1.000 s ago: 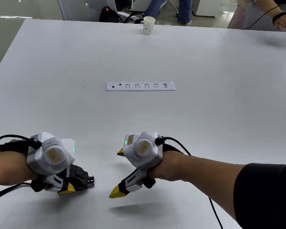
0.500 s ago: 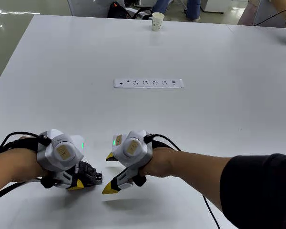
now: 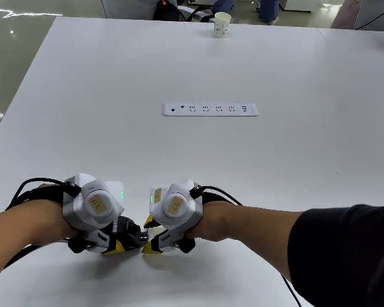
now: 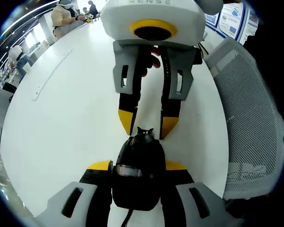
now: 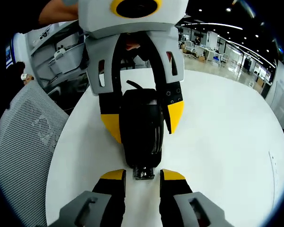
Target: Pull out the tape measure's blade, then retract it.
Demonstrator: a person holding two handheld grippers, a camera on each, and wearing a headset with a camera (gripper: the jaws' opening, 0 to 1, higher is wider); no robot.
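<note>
Trainee: Tape measure (image 5: 141, 135) first; where is it, and what has hold of it?

Lead: Well to the near side of the power strip (image 3: 210, 109), low over the white table (image 3: 83, 89); the left gripper (image 4: 138, 165) is clamped on the black case from both sides, I judge to anchor the body while the blade is drawn.

Trainee: And the right gripper (image 4: 148, 124)?

Lead: Nose to nose with it, on that same near side of the power strip; its jaws stand apart with the metal end hook (image 5: 143, 172) between the yellow tips and a gap on either side, so nothing is pinched yet; that lines it up for a straight pull.

Trainee: What can't you make out?

Lead: The blade sits inside the case; the left jaws cover the case's flanks, so any lock or button is hidden; in the head view the hook is too small to read; whether the case touches the table I cannot tell.
</note>
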